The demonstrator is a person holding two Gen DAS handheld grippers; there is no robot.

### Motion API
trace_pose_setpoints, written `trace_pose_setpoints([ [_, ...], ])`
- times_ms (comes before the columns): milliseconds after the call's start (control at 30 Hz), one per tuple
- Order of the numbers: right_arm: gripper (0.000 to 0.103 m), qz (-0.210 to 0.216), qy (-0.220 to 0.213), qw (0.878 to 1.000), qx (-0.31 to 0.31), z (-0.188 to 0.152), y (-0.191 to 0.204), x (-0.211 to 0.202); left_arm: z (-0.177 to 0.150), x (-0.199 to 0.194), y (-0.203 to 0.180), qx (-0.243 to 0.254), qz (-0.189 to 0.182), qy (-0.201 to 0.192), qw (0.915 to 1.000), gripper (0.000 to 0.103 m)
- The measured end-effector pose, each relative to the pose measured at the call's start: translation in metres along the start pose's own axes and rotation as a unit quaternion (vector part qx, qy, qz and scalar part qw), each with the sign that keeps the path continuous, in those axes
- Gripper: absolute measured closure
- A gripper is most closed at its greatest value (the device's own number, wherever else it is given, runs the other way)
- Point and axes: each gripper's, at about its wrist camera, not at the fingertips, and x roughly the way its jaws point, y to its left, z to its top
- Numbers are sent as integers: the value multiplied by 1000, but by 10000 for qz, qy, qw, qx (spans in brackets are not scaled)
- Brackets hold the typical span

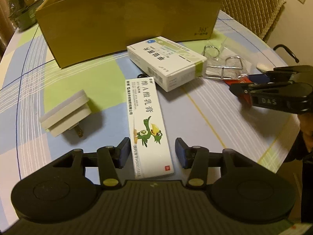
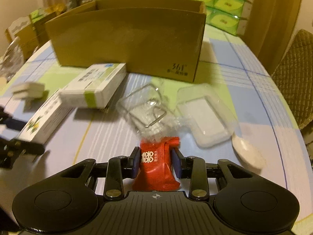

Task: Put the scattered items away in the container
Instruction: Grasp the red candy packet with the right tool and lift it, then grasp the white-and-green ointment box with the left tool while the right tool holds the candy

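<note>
Red packet (image 2: 156, 168) pinched in right jaws, left jaws wide around ointment box (image 1: 148, 129)

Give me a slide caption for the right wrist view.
Right gripper fingers flank a red foil snack packet before the brown cardboard box.

We see a matt brown cardboard box (image 2: 127, 39), a glossy red foil packet (image 2: 156, 166), crinkly clear plastic bag (image 2: 148, 115) and smooth cloth-covered counter (image 2: 254, 98).

In my left wrist view, the cardboard box (image 1: 125, 21) fills the upper frame; the medicine carton (image 1: 166, 62) lies below it, the ointment box (image 1: 148, 125) at centre, the plug adapter (image 1: 64, 115) at left.
</note>
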Motion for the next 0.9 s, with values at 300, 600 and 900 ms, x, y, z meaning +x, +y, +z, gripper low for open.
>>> trace_pose_setpoints([
  [300, 69, 110, -48, 9985, -542, -27, 11, -20, -10, -6, -23, 170, -66, 93, 9998, 61],
  [600, 57, 8, -81, 9986, -528, -33, 7, -24, 0, -5, -21, -67, 229, 89, 9997, 53],
  [900, 59, 89, -52, 9985, -533, -32, 4, -24, 7, 6, -22, -117, 291, 161, 9994, 54],
])
